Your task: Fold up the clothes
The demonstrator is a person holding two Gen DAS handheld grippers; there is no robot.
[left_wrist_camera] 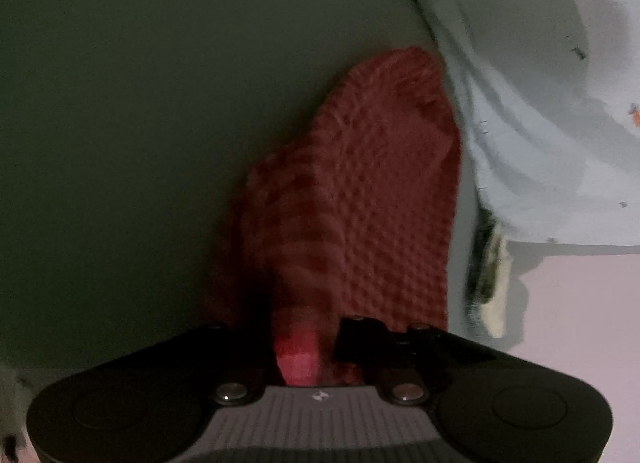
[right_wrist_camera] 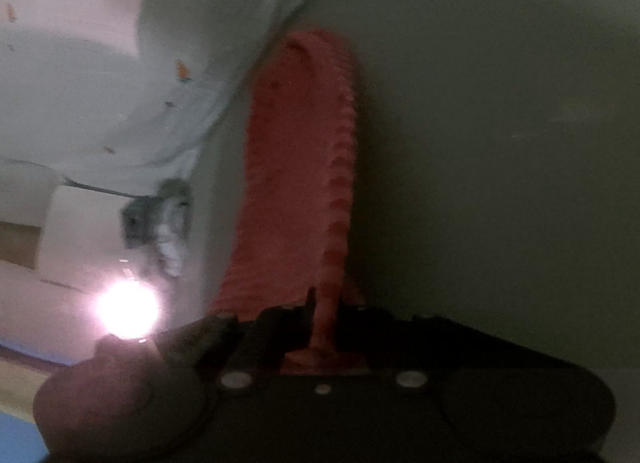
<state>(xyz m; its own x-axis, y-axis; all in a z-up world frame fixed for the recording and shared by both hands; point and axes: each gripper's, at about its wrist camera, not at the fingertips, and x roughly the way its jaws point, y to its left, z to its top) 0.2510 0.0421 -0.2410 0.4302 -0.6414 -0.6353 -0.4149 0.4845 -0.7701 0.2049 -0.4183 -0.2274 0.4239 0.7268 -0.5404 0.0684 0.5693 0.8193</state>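
A red knitted cloth [left_wrist_camera: 360, 191] hangs lifted in the air and stretches forward from my left gripper [left_wrist_camera: 298, 347], whose jaws are shut on one edge of it. The same red cloth [right_wrist_camera: 296, 167] shows in the right wrist view, taut and narrow, and my right gripper [right_wrist_camera: 324, 315] is shut on its other edge. Both views are tilted and blurred. The far end of the cloth reaches the person's light shirt.
The person's pale blue shirt [left_wrist_camera: 540, 103] fills the upper right of the left view and shows in the right view [right_wrist_camera: 120, 83]. A grey-green surface [left_wrist_camera: 140, 123] lies behind the cloth. A bright lamp glare [right_wrist_camera: 126, 309] sits low left.
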